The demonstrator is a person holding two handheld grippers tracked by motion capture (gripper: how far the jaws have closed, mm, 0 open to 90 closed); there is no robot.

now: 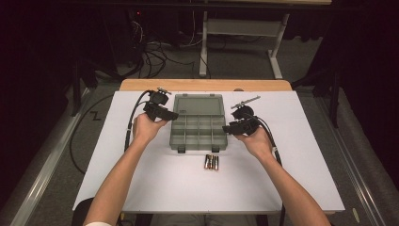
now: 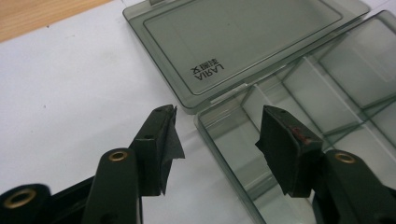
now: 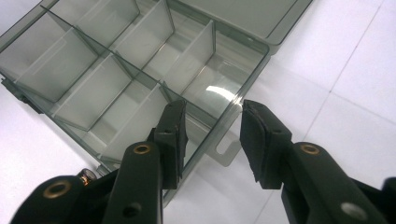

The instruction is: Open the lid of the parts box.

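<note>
A smoky clear compartment box (image 1: 199, 147) lies open in the middle of the white table, its lid (image 1: 197, 104) folded flat behind it and its cells empty. Several batteries (image 1: 211, 162) lie side by side just in front of it. My left gripper (image 1: 171, 115) is at the box's left edge. In the left gripper view it (image 2: 219, 112) is open, its jaws astride the box's corner (image 2: 205, 122) by the lid (image 2: 243, 37), gripping nothing. My right gripper (image 1: 226, 128) is at the right edge. In the right gripper view it (image 3: 213, 106) is open, its jaws either side of the box's side wall (image 3: 254, 74).
The white table (image 1: 301, 155) has free room left, right and in front of the box. A wooden strip (image 1: 204, 84) runs along the far edge. Beyond it stand a white table frame (image 1: 277, 56) and loose cables (image 1: 155, 59) on the floor.
</note>
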